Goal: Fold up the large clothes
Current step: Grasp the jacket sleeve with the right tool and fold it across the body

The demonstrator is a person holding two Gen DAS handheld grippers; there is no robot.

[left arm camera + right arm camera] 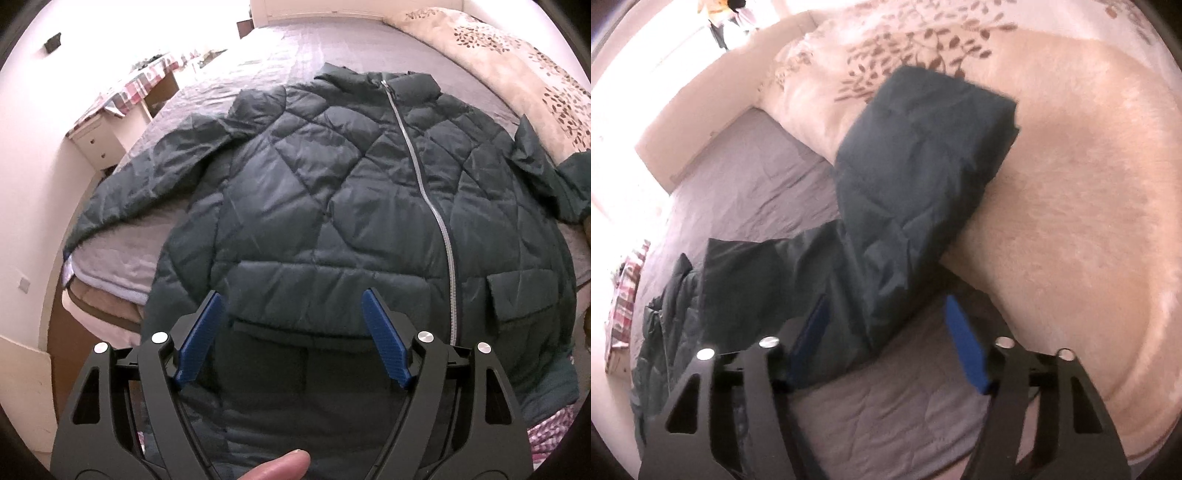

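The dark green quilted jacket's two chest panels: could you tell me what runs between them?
A closed silver zipper runs between them, collar to hem, shown in the left wrist view.

Bare sheet point(746, 177) free beside sleeve point(923, 155), rolled blanket point(1071, 221) blocking far side

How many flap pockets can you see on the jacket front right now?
2: one pocket flap right of the zipper, one pocket flap left of it, just beyond the left gripper. Others may be hidden.

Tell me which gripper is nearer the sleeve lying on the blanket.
Right. The right gripper straddles that sleeve near its base; the left gripper hovers over the jacket hem, well away.
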